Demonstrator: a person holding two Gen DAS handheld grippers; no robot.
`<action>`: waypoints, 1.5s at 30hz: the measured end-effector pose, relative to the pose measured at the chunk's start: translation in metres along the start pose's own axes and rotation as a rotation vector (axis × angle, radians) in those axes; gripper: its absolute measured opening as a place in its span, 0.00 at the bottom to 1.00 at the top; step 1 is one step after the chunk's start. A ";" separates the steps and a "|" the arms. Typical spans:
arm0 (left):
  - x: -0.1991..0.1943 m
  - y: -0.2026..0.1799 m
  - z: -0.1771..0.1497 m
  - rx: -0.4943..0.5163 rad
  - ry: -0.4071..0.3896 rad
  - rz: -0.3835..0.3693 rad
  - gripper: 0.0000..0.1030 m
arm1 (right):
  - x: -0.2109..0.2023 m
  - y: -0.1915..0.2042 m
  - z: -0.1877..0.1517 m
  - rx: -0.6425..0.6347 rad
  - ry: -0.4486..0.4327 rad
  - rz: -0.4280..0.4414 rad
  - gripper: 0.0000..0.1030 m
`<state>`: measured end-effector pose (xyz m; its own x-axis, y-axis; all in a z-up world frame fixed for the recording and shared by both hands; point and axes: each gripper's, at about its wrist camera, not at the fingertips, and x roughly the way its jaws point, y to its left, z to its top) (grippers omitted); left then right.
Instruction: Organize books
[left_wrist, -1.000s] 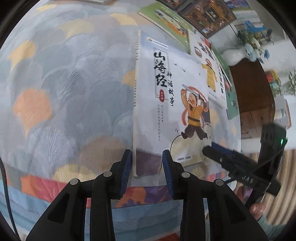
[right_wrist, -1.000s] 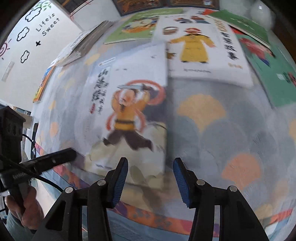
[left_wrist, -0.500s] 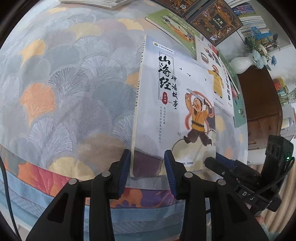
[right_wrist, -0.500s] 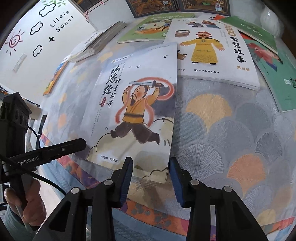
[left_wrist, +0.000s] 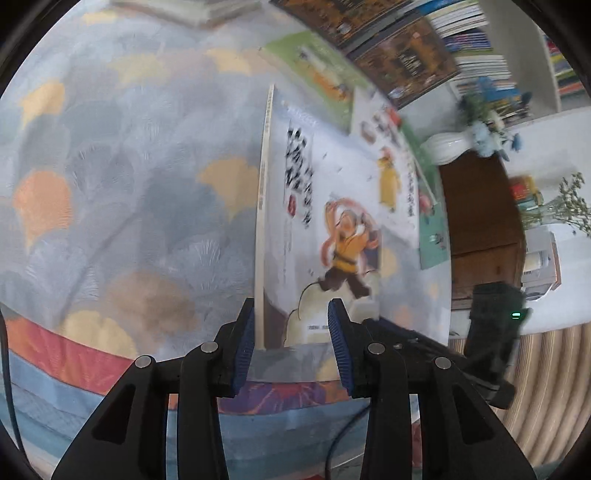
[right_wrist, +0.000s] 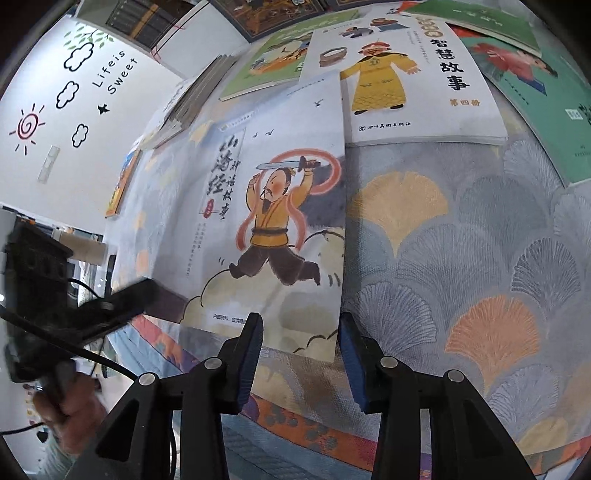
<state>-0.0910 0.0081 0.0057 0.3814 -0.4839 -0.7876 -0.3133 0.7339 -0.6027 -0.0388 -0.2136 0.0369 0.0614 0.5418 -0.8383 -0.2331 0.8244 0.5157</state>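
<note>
On a bed or table draped in a fan-patterned cloth (right_wrist: 498, 229) of grey, orange and yellow, several books lie face up.

Item: book with a sword-waving figure in yellow (right_wrist: 280, 221), white cover, black brush title; lies at the near edge of the cloth, its bottom edge closest to both cameras. In the left wrist view this book (left_wrist: 332, 236) appears blurred, its spine side raised off the cloth.

Item: white book with a figure in a yellow robe (right_wrist: 402, 74), just beyond the first, its near-left corner tucked under that book's far corner.

Item: green-covered book (right_wrist: 273, 59), to the far left of the white one. Item: teal book (right_wrist: 535, 99), at the right, partly under the white one. Item: stack of books (right_wrist: 184, 107), further left, near the wall.

Surroundings: wall decal of sun, clouds and lettering (right_wrist: 92, 85); in the left view, a white vase of flowers (left_wrist: 450, 147) on a dark wooden cabinet (left_wrist: 480, 214).

Left gripper (left_wrist: 291, 339): jaws parted moderately, straddling the near-left corner of the sword-figure book; the left pad (left_wrist: 245, 343) sits against the spine edge, the right pad apart from the cover.

Right gripper (right_wrist: 301, 354): jaws parted moderately, either side of the book's near-right corner, no contact discernible.
</note>
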 end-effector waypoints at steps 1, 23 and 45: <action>0.004 0.003 0.000 -0.018 0.006 -0.008 0.33 | -0.001 -0.001 0.000 0.008 0.001 0.005 0.39; 0.023 -0.012 0.022 -0.253 0.115 -0.469 0.21 | -0.007 -0.078 0.021 0.382 -0.002 0.408 0.54; 0.003 -0.051 0.044 0.217 0.135 0.121 0.21 | -0.027 0.016 0.031 0.143 -0.111 0.040 0.27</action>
<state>-0.0358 -0.0097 0.0397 0.2288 -0.4352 -0.8708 -0.1507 0.8679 -0.4733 -0.0139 -0.2098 0.0737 0.1632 0.5825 -0.7963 -0.0979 0.8127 0.5744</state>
